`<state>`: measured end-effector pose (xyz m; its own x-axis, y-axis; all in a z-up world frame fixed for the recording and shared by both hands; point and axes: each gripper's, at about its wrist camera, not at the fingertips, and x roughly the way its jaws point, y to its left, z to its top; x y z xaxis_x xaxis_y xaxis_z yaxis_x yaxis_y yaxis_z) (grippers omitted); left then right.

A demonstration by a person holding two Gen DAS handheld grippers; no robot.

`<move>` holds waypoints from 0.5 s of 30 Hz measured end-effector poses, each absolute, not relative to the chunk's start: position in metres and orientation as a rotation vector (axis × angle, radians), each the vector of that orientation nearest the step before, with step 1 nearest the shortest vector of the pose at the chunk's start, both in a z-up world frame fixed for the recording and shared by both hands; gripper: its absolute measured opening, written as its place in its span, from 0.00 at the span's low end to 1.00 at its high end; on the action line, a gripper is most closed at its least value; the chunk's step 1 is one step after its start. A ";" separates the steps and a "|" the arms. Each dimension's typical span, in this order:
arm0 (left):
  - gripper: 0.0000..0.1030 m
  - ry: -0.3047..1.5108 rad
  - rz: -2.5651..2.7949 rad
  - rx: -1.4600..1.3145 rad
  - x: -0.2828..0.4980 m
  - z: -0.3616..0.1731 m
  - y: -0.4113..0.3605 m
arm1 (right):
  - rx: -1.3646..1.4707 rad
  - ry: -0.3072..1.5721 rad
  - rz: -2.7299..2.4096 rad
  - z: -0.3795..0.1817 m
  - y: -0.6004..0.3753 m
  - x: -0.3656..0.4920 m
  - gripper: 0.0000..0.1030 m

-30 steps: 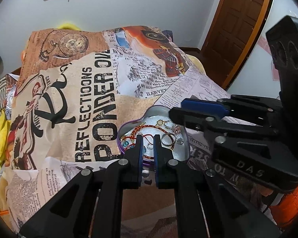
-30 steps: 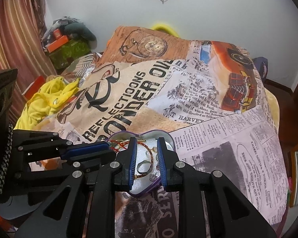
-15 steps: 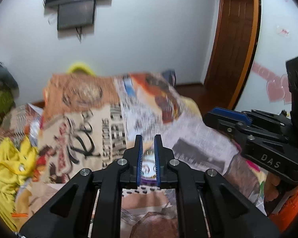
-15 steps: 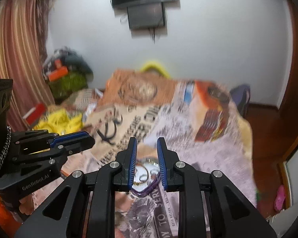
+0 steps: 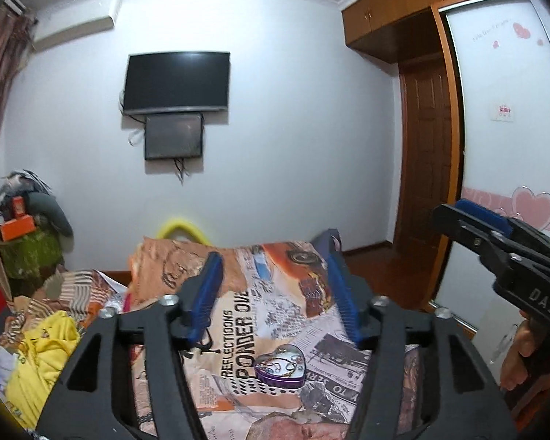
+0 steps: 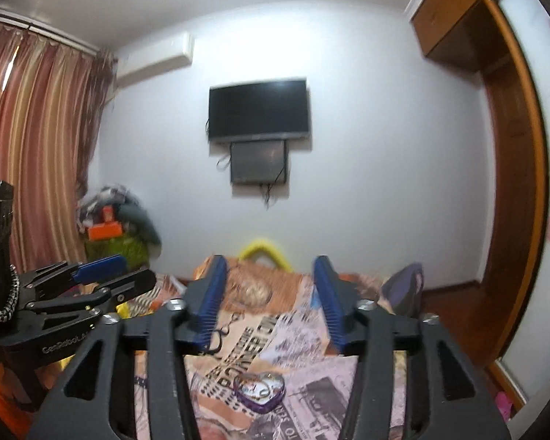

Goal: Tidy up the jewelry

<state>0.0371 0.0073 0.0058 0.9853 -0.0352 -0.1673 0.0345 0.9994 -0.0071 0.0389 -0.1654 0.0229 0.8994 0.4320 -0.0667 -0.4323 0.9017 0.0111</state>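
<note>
Both tongs are hanging in the air, the left gripper (image 5: 273,293) and right gripper (image 6: 271,300) each spreading blue-padded fingers wide, gripping nothing. The purple heart-shaped tin of jewelry (image 5: 281,366) is sitting at six o'clock on the newspaper-print bedspread (image 5: 275,311), well apart from both.

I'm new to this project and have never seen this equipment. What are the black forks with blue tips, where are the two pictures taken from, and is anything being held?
No robot here: a person holds a handheld two-finger gripper in each hand, each with a camera looking along its fingers. One picture is from the left gripper, the other from the right gripper; each also shows the other gripper at its edge. Both are open and hold nothing. They hang above a bed with a newspaper-print blanket. On it sits an open purple heart-shaped tin with jewelry inside. Yellow clothes lie to the left. A TV hangs on the wall.
</note>
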 end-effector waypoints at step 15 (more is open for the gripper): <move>0.98 0.128 0.010 -0.031 0.008 0.000 0.010 | 0.011 0.037 0.315 0.019 -0.160 0.017 1.00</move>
<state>0.0081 0.0096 -0.0002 0.9918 0.0077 -0.1278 -0.0117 0.9995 -0.0306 0.0171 -0.1601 0.0194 0.9502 0.3097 -0.0344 -0.3093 0.9508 0.0166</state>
